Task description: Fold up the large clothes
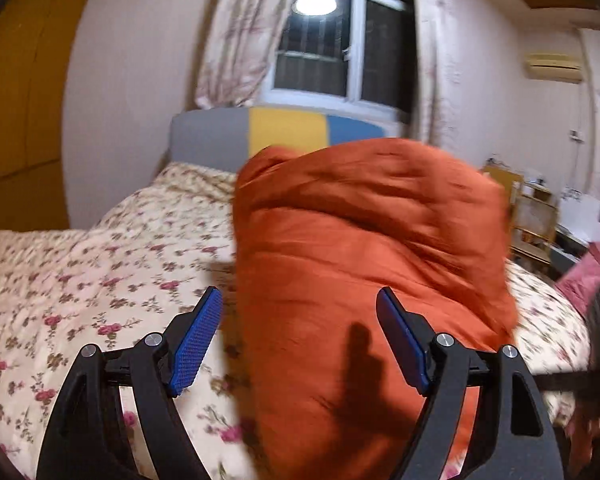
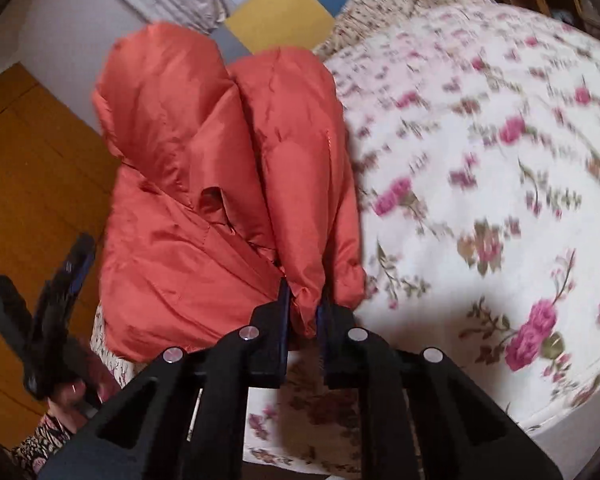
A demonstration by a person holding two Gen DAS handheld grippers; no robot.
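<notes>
Two grippers on one orange jacket [image 2: 204,184], bunched on floral bed [image 2: 480,160]. Right gripper [image 2: 302,312] pinching jacket edge at near end, pressed together on fabric. Left gripper [image 1: 300,336] spread wide, gripping nothing, jacket bulk straight ahead between and beyond pads [image 1: 196,340]. Long axis running away from both grippers toward headboard [image 1: 288,130]. Left nearer free side, likely next grab there. Blurry, seams unclear.
</notes>
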